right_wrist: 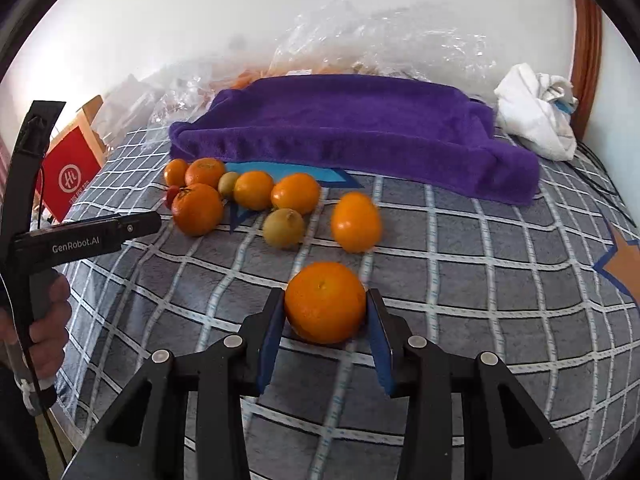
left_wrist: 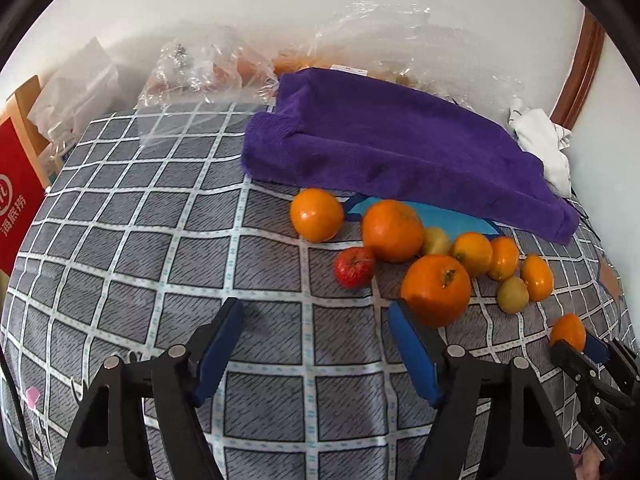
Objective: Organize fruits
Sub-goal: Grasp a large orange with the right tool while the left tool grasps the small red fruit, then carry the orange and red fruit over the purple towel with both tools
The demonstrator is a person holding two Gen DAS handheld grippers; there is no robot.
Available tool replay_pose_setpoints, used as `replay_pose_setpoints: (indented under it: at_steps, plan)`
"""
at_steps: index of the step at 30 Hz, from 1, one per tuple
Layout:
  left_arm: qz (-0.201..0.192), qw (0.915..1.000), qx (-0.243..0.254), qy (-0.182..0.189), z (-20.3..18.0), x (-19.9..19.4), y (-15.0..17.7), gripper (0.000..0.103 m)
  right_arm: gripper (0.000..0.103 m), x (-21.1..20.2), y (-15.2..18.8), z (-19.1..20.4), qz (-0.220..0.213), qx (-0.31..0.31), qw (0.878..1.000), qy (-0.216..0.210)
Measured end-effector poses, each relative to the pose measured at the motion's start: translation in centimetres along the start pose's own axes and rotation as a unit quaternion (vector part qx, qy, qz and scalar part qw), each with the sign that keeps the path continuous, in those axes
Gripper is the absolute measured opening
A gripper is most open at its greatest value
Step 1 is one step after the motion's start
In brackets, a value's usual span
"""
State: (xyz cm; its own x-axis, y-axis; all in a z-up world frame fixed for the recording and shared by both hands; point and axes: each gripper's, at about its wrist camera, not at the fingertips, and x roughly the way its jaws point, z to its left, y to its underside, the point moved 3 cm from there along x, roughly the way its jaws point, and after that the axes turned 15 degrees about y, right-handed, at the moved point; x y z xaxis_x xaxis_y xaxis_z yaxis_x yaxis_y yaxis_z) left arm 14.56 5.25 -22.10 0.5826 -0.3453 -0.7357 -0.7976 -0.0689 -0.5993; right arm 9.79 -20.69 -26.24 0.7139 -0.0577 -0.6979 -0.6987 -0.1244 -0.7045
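Purple towel [right_wrist: 352, 128] behind fruit pile [right_wrist: 240, 196], plastic bags [right_wrist: 380, 36] beyond

Each handheld gripper was built of black angular plastic arms with triangular cut-outs and round silver rivets at the joints, ending in two flat fingers faced with blue pads [right_wrist: 269, 344]. Seen from the right wrist camera, the left gripper [right_wrist: 86, 236] carried white "GenRobot.AI" lettering on its black body, a curved black bracket rising above it and a thin black cable trailing down past the person's hand [right_wrist: 48, 320]. The right gripper [left_wrist: 592, 354] bore small white "DAS" lettering.
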Motion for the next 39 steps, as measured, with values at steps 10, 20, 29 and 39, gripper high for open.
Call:
replay_pose_setpoints:
  at_steps: [10,20,29,39]
  plan:
    - [-0.02,0.9995,0.008,0.022,-1.0,1.8,-1.3,0.024,0.04,2.4,-0.9,-4.9,0.014,0.041,0.998,0.034]
    - [-0.036,0.9993,-0.01,-0.004,1.3,0.1,-0.3,0.023,0.041,4.2,-2.0,-5.4,0.019,0.053,0.998,0.03]
    - [-0.047,0.998,-0.039,0.018,2.2,-0.1,-0.3,0.023,0.047,4.3,-1.9,-5.6,0.019,0.059,0.998,0.024]
    - [-0.053,0.997,-0.044,0.035,2.3,-0.5,0.2,0.023,0.044,4.2,-1.9,-5.6,0.018,0.058,0.998,0.031]
